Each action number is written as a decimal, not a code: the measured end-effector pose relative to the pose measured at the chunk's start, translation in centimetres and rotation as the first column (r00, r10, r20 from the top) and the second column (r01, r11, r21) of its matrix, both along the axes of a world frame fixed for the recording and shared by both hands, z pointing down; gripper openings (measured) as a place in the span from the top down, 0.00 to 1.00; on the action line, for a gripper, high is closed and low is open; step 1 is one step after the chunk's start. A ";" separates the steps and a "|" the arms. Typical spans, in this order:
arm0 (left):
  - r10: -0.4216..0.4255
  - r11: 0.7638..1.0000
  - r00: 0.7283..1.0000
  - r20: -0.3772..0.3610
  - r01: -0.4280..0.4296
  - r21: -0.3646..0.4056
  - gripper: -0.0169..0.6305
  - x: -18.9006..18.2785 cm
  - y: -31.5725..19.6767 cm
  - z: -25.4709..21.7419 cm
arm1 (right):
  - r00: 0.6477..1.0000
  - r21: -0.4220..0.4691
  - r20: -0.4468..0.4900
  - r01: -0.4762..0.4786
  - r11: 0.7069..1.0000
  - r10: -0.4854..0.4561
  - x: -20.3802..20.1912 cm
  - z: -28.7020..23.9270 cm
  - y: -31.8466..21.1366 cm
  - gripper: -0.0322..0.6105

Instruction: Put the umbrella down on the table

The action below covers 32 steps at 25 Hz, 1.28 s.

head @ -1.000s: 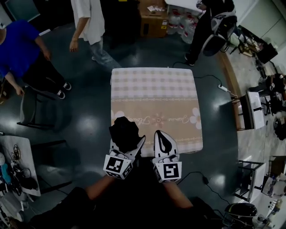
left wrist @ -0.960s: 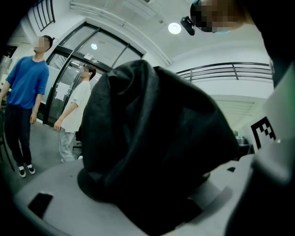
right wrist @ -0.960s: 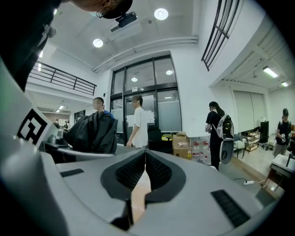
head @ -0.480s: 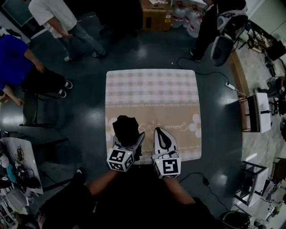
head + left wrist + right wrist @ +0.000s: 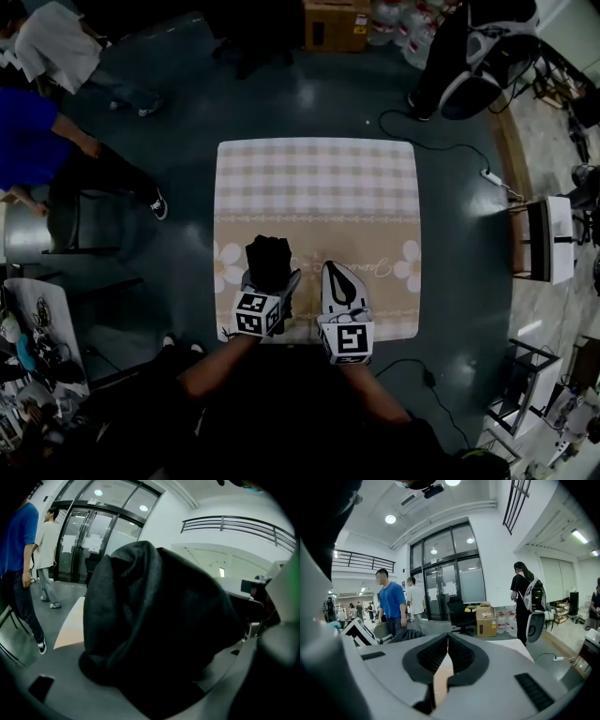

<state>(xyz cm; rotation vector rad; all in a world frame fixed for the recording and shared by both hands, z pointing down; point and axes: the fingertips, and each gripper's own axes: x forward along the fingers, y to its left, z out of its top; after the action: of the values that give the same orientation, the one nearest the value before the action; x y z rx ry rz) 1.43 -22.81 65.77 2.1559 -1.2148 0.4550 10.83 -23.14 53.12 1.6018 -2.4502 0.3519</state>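
1. Head view: umbrella (image 5: 269, 260), a folded black bundle, sits in the left tool (image 5: 274, 289) over the near half of the table (image 5: 319, 178), beside a flower print (image 5: 228, 265). Whether it touches the table I cannot tell. The right tool (image 5: 335, 277) lies just beside it, also over the near edge.
2. Left gripper view: dark, creased fabric fills most of the frame, and the jaws are clamped on it from both sides. A strip of table shows past it on the left.
3. Right gripper view: the jaws are pressed together at the tips with nothing between them. Only table shows through the slit lower down.
4. Handling, as I judge it: light, soft on the outside, with stiff ribs and a shaft within, so loose folds may sag or slip. A hold round the middle of the bundle looks safest. It should be lowered flat onto the table before the jaws part.
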 end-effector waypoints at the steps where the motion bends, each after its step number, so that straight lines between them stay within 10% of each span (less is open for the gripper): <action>1: 0.003 1.000 1.000 0.003 -0.003 -0.017 0.40 0.3 -0.1 0.9 | 1.000 0.004 -0.002 -0.001 1.000 0.001 0.3 0.1 -0.3 0.92; 32: 0.020 0.927 0.986 0.165 0.043 -0.372 0.40 1.2 -3.8 17.4 | 0.996 -0.064 -0.081 0.018 0.998 -0.023 3.4 4.4 -2.7 0.92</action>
<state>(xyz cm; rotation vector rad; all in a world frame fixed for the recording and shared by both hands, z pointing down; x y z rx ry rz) 2.63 -26.61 83.15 1.8093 -1.1206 0.8072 14.26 -25.83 57.49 1.5329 -2.3689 0.3502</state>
